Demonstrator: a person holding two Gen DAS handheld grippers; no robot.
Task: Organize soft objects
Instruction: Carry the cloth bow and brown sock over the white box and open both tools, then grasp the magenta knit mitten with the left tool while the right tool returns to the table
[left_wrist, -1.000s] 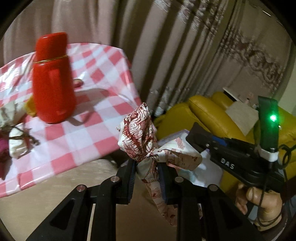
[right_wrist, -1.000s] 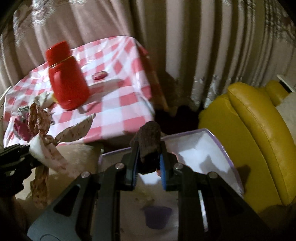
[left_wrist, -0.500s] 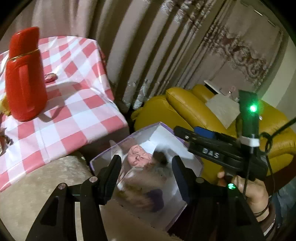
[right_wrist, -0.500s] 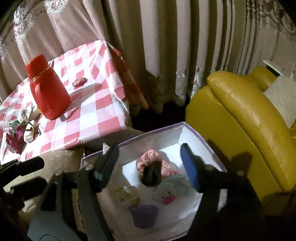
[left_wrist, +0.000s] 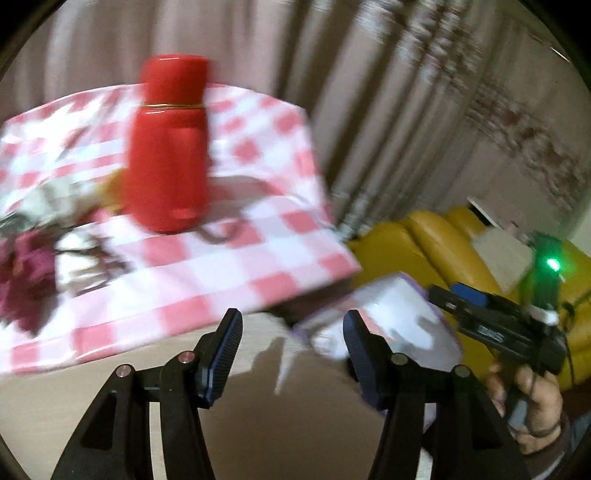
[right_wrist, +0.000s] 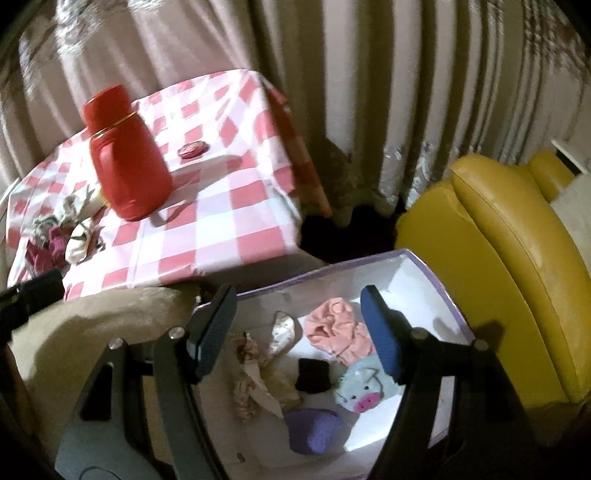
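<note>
Both grippers had just let go of their loads. A second before, the left gripper (left_wrist: 291, 354) was clamped on a patterned cloth bow and the right gripper (right_wrist: 299, 332) on a small dark piece; now the jaws of both stood apart with nothing between them.

The two things lay inside the white box (right_wrist: 432, 269), which stood below the table's near right corner, beside the yellow sofa (right_wrist: 517, 295). The bow (right_wrist: 258, 373) rested near the box's left wall, and the dark piece (right_wrist: 312, 374) was in the middle, just beside a pink cloth (right_wrist: 332, 328), a pig toy (right_wrist: 365, 391) and a purple pad (right_wrist: 314, 424).

The left gripper had also swung away from the box toward the table (left_wrist: 258, 258); its view was blurred by the motion. The right gripper hung over the box.

So this pair of drops looked finished. More soft things (right_wrist: 62, 236) were still in a heap at the table's left edge, near the red flask (right_wrist: 125, 162), so the task was probably not complete. The next grasp would likely be there, and the flask stood close enough to be bumped.
</note>
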